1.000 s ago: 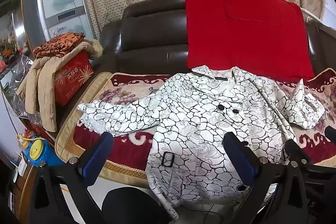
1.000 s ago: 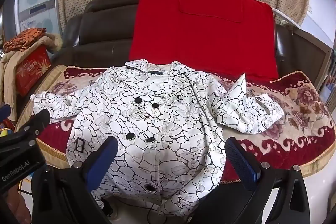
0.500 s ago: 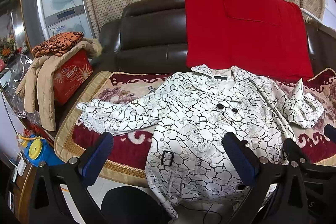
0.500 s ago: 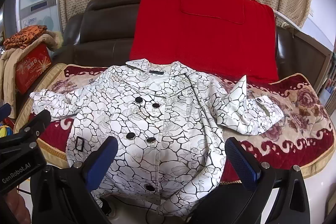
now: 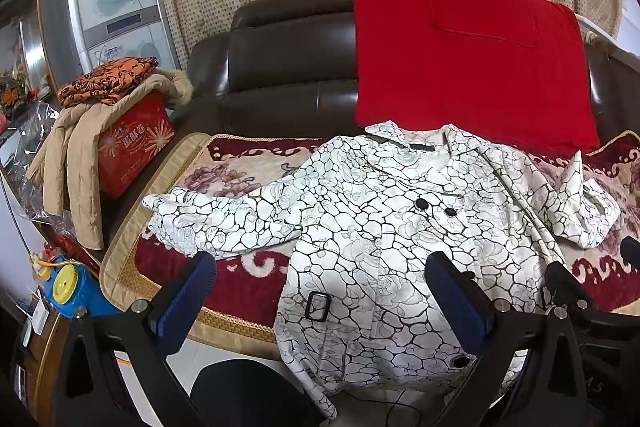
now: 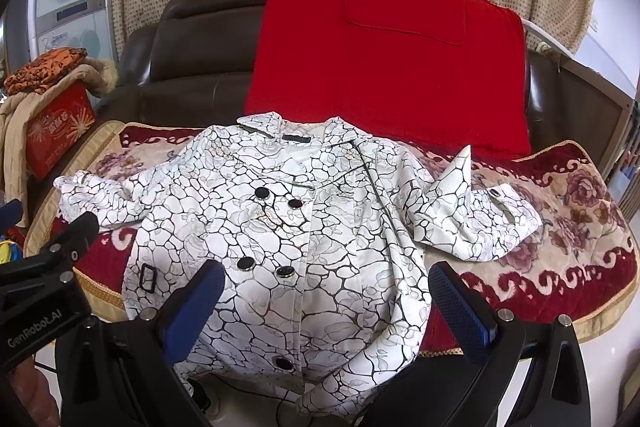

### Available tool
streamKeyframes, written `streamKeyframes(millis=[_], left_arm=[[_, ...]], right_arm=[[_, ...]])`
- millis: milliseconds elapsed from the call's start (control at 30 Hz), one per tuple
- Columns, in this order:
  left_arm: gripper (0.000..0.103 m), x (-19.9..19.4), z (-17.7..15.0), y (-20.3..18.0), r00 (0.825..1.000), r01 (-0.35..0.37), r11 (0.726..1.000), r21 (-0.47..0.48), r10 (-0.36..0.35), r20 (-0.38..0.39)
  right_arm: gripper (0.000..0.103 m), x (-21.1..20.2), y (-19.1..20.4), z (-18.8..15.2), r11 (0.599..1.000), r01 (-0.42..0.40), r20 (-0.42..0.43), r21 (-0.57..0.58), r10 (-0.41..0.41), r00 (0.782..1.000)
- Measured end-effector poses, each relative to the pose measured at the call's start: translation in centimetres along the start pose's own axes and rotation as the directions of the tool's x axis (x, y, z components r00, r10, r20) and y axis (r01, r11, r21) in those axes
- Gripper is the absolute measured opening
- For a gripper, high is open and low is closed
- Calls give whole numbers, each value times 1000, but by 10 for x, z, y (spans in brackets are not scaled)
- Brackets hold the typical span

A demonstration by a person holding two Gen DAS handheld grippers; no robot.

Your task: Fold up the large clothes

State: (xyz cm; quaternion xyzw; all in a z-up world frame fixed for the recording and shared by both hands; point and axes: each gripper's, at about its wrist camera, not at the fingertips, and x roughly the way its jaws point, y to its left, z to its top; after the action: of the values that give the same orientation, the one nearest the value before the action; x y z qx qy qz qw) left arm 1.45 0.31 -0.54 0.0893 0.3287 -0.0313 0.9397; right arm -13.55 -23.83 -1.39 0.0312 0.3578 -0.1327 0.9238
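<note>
Hovering wide open, left gripper and right gripper hold nothing; coat lies unfolded.

Left hand-held gripper: black frame, blue ribbed pads, silver screws. Right hand-held gripper matches; white "GenRobot.AI" lettering marks the left one's side.

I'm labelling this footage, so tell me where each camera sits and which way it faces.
Left wrist: on the left gripper, facing the sofa; its open blue-padded fingers show.
Right wrist: on the right gripper, same direction, further right; its open fingers show.
Shared: white black-veined coat, red blanket.
</note>
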Motion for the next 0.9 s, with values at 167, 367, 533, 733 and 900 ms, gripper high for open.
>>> streamKeyframes(millis=[167,367,533,733,900], left_arm=[[103,5,1,2,1000,-10,1000,-5,10,-4],[103,5,0,3,1000,-12,1000,-7,12,-7],[103,3,-1,7,1000,-13,1000,-14,13,-3],[103,1,-1,10,1000,-16,1000,-21,16,-2],[103,0,-1,14,1000,-21,999,-29,21,1]], right_arm=[[103,6,-1,3,1000,2,-8,3,-2,1000],[103,6,-3,2,1000,7,-6,9,-7,1000],[103,3,-3,2,1000,10,-1,9,-10,1000],[103,-2,-1,2,1000,15,8,4,-15,1000],[103,-5,-1,3,1000,17,12,4,-17,1000]])
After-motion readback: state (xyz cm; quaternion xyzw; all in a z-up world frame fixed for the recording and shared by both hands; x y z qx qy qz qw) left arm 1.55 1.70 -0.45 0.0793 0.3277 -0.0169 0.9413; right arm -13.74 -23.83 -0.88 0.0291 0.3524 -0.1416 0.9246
